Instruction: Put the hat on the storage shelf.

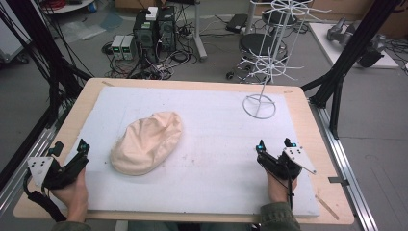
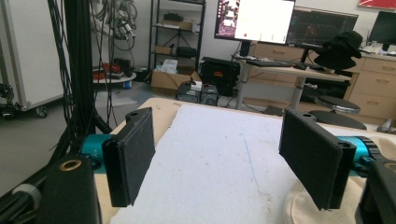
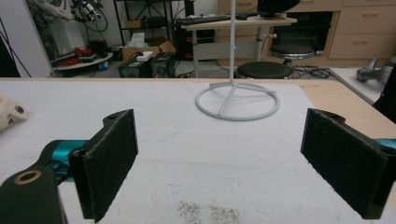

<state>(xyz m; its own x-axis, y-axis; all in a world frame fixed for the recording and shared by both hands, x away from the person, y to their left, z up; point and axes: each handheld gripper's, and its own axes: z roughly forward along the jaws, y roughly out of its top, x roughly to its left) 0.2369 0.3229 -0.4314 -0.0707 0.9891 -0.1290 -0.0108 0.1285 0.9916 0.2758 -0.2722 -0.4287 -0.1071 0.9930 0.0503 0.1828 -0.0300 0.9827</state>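
A: What lies on the white mat [image 1: 216, 144]?
B: A cream cloth cap [image 1: 146, 142], soft and rumpled, left of centre; a white wire stand [image 1: 260, 106] rises at far right.

A: The grippers?
B: Left gripper [image 1: 70, 159] and right gripper [image 1: 275, 155] rest at the near edge, jaws spread wide, empty.

A: View differences?
B: The right gripper view shows the stand's ring base [image 3: 237, 101]; the left gripper view, cap fabric [image 2: 308, 205] beneath one jaw.

Surface [image 1: 216, 159] open mid-span; cream cloth bundle [image 1: 146, 142] blocks left-centre, white wire rack [image 1: 260, 103] stands far right.
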